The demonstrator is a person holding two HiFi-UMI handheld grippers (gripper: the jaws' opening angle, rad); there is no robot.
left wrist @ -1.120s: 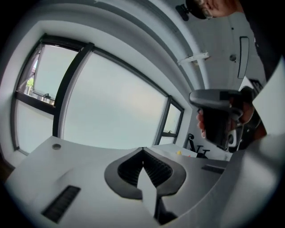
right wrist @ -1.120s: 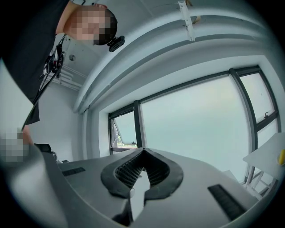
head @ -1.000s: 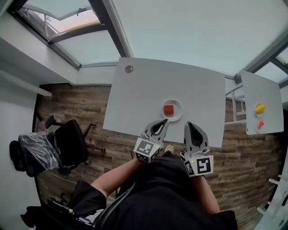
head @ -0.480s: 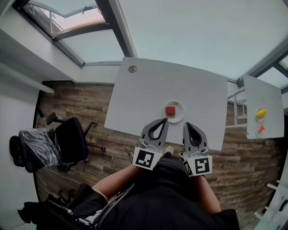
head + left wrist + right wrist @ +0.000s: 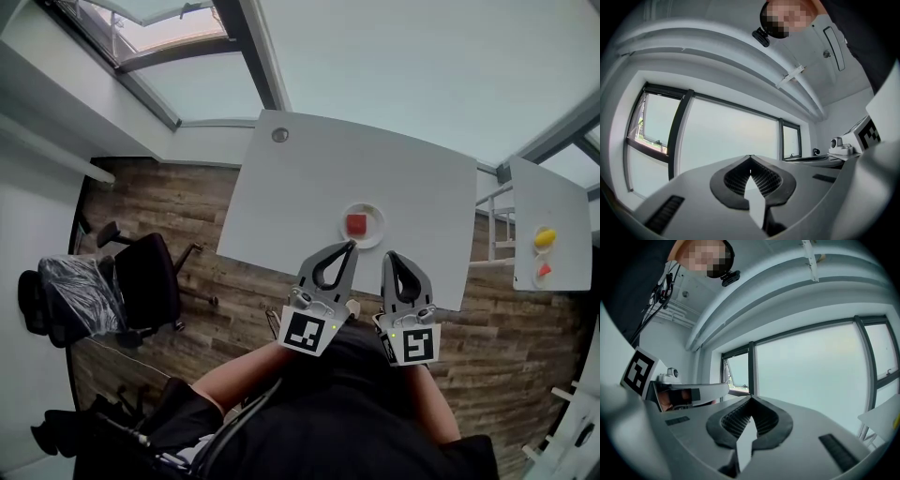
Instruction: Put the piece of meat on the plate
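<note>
In the head view a red piece of meat (image 5: pixel 356 225) lies in a small white plate (image 5: pixel 376 236) on the white table (image 5: pixel 300 183), near its front edge. My left gripper (image 5: pixel 350 246) is shut and empty, its tip just short of the plate's near rim. Beside it to the right, my right gripper (image 5: pixel 389 257) is also shut and empty, over the table's front edge. Both gripper views look level at windows: the left gripper (image 5: pixel 750 157) and the right gripper (image 5: pixel 751 399) show meeting tips with nothing between them. Neither shows plate or meat.
A second white table (image 5: pixel 553 211) at the right carries a yellow object (image 5: pixel 543 239) and a small red one (image 5: pixel 544 270). A black office chair (image 5: pixel 145 286) stands on the wooden floor to the left. A round grommet (image 5: pixel 280 135) sits at the main table's far left corner.
My left gripper has risen toward the head camera and rolled a little, staying shut. The right gripper has barely moved. The meat stays on the plate.
</note>
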